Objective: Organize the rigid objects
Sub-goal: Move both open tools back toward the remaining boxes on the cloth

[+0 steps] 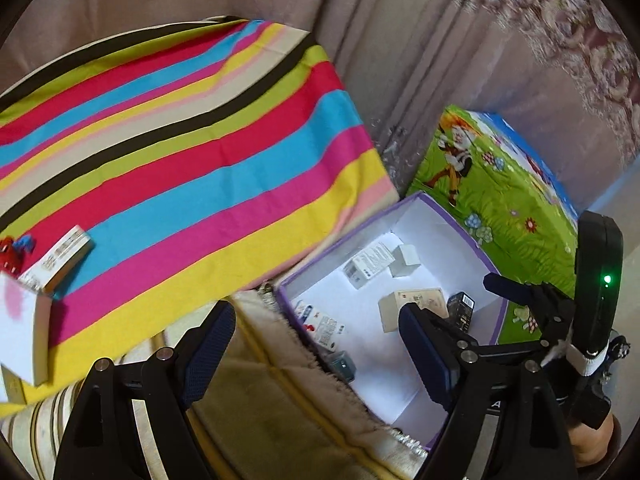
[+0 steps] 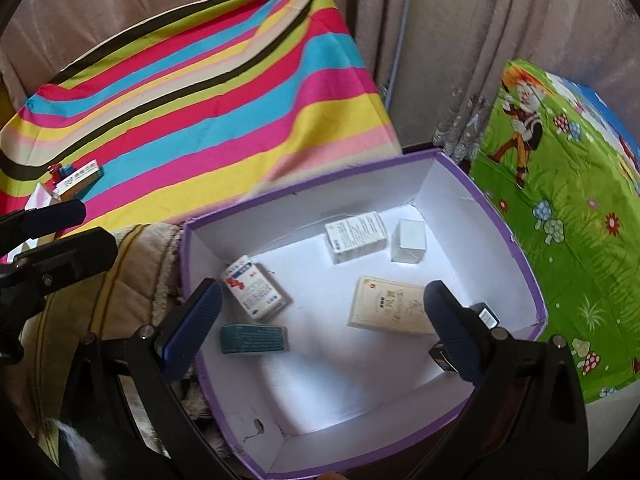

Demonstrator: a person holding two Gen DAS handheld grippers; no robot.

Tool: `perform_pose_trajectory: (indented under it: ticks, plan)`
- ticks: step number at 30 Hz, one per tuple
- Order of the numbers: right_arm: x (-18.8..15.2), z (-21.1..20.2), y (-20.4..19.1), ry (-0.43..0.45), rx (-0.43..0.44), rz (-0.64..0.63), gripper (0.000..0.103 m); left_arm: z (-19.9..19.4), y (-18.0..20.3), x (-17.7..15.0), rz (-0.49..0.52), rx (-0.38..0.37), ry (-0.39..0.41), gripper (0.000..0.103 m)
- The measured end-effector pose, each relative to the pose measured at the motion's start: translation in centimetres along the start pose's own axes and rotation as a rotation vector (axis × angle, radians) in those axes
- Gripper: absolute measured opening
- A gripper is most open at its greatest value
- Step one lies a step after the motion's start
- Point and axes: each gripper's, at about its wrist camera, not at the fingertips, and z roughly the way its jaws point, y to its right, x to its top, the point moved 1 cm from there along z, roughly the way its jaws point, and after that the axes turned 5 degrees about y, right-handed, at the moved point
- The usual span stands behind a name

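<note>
A purple-rimmed white box (image 2: 532, 280) holds several small cartons: a teal one (image 2: 254, 338), a red-and-blue printed one (image 2: 256, 290), a cream one (image 2: 386, 306), a white labelled one (image 2: 356, 236), a white cube (image 2: 408, 240) and a black one (image 2: 486, 316). My right gripper (image 2: 324, 332) is open and empty above the box. My left gripper (image 1: 316, 344) is open and empty over the box's (image 1: 460, 220) left rim. On the striped cloth (image 1: 180, 140) lie a small carton (image 1: 60, 260), a white box (image 1: 24, 328) and a red toy (image 1: 10, 254).
A green cartoon-printed box (image 2: 560, 220) stands right of the purple box. Curtains (image 2: 420, 40) hang behind. A beige cushion (image 1: 280, 400) lies between cloth and box. The left gripper shows at the left of the right wrist view (image 2: 44, 232).
</note>
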Motion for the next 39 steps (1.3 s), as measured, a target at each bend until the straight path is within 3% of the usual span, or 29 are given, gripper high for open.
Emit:
perform_pose_trajectory:
  ticks: [11,30,39]
  plan:
    - [0.7,-1.4,-4.6,0.02,0.055,-0.058,0.101,-3.8,-4.3,-1.6,-0.056,0.092,0.063,0.085]
    - [0.5,-2.5,-14.1,0.002,0.237,-0.19,0.101,-12.4,-17.2,-7.2,-0.374,0.231,0.164,0.085]
    - [0.2,-2.0,-18.6,-0.02,0.265,-0.273,0.101,-14.5,-20.9,-9.4,-0.462,0.253,0.177,0.085]
